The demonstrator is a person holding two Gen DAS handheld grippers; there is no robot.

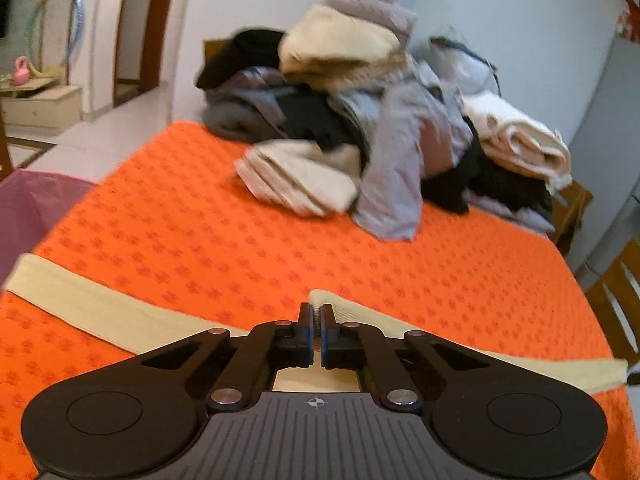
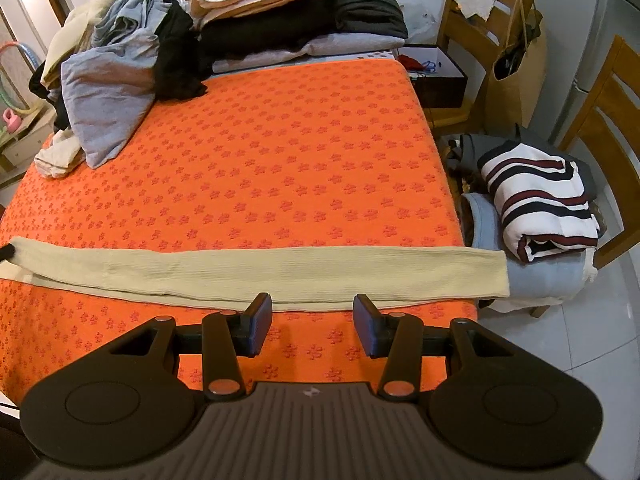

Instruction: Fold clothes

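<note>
My left gripper (image 1: 316,312) is clamped on a pinched-up fold of the beige ribbed garment (image 2: 280,272), its pads squeezing the fabric between them. That garment lies as a long narrow strip across the near part of the orange patterned tablecloth (image 2: 280,160), one end reaching the table's right edge. My right gripper (image 2: 313,312) hangs just above the strip's near edge with its jaws apart and nothing between them. A heap of unfolded clothes (image 1: 380,120) fills the far side of the table. A folded striped top (image 2: 540,200) sits on a chair beside it.
</note>
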